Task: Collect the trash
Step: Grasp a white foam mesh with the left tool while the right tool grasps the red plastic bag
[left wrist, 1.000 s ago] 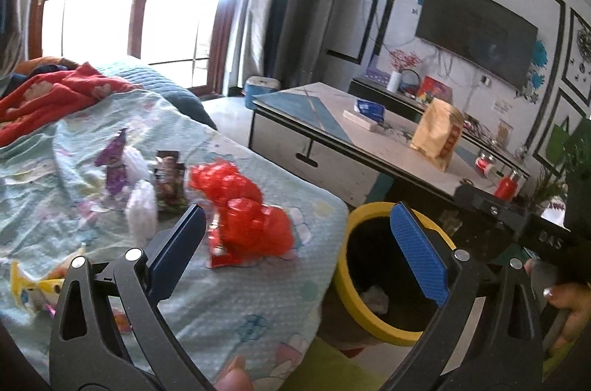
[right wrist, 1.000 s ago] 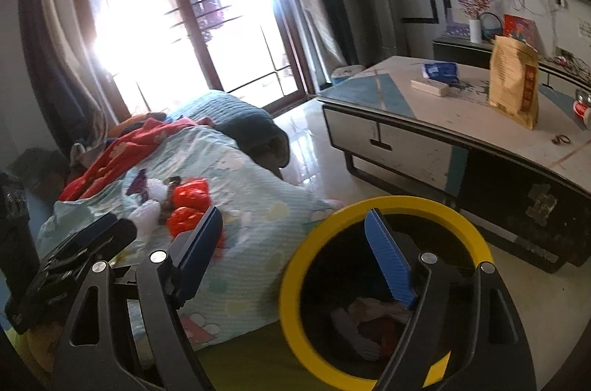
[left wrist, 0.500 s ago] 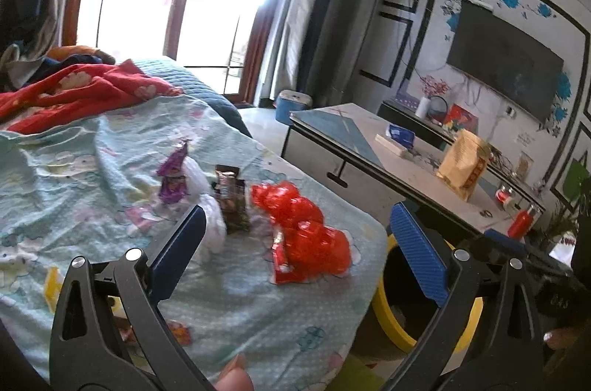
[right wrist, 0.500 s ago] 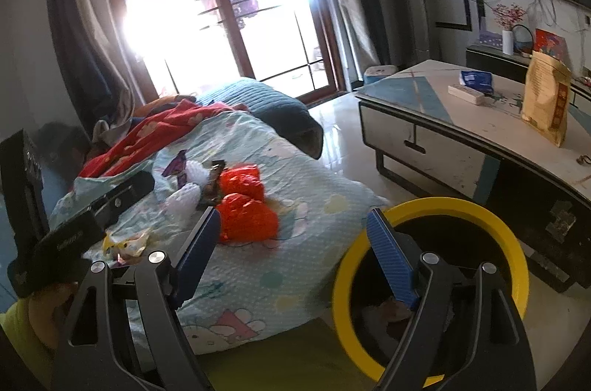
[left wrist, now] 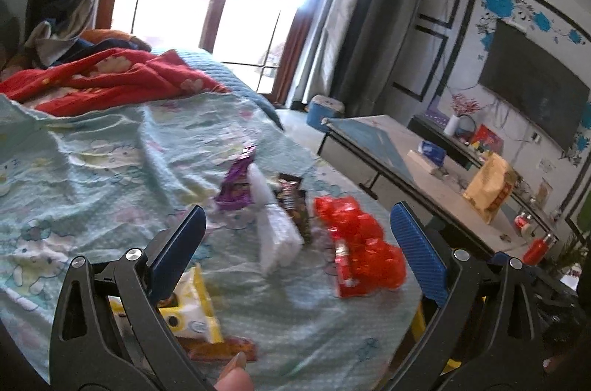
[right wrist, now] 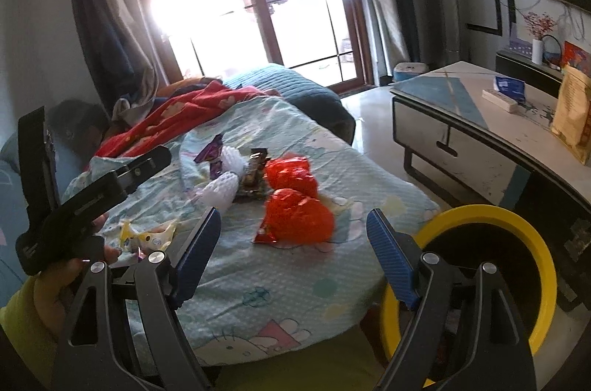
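Your crumpled red plastic wrappers [left wrist: 360, 252] lie on the pale blue cartoon-print bedspread [left wrist: 110, 169], beside a dark snack packet [left wrist: 293, 206], white tissue [left wrist: 275, 235] and what looks like a purple wrapper [left wrist: 236, 186]. Your left gripper [left wrist: 295, 247] and right gripper [right wrist: 293, 256] both hover above with fingers spread wide, holding nothing. The yellow-rimmed round bin [right wrist: 543, 261] stands on the floor just beside the bed's corner.

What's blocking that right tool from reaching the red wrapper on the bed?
Nothing visible. The open right tool faces the red wrapper across bare blanket; the other wrappers lie beyond it.
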A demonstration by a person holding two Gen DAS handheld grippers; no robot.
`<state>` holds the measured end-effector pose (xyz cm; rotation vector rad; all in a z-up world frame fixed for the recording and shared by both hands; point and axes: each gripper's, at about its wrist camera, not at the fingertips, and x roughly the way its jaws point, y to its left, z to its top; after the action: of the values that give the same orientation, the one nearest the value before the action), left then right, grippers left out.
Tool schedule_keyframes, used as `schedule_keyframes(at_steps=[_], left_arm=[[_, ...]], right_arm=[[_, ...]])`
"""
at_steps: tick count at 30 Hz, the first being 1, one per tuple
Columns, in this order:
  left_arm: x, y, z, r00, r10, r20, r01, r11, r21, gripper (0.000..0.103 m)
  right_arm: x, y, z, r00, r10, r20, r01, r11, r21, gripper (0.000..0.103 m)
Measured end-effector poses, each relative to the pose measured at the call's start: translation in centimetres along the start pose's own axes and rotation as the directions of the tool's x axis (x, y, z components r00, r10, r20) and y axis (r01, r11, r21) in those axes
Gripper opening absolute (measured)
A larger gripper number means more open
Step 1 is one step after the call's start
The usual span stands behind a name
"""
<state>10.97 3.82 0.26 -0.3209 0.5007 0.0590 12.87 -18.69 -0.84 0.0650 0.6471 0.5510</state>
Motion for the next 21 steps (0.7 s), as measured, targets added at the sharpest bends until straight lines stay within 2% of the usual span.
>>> schedule_keyframes(at_steps=[8,15,19,21], left_arm=[[2.6,3.0,-0.5,0.996,0.009,-0.084,-0.013,0.999,-0.044,0.091],[5.1,3.3,-1.2,0.986,-0.058,-0.159,0.047,0.996,-0.072,0.072],[6.6,2.9,-1.6,0.977,-0.074,-0.202,0.057,0.995,-0.086,0.068],[7.4,2.8,-1.8,0.972,-0.075,-0.221,0.056,0.994,-0.091,0.063]], right_arm=[[4.5,1.2,0.3,0.998,0.011,-0.061,-0.013,0.999,-0.03,0.079],[8.6,0.6,0.3,0.993,-0.013,-0.115,0.009,0.999,-0.03,0.079],[10.3,-0.1,0.2,0.989,-0.011,-0.145,0.009,1.0,-0.013,0.078],[11.0,-0.5,0.1,0.987,-0.005,-0.16,0.005,1.0,-0.001,0.078]])
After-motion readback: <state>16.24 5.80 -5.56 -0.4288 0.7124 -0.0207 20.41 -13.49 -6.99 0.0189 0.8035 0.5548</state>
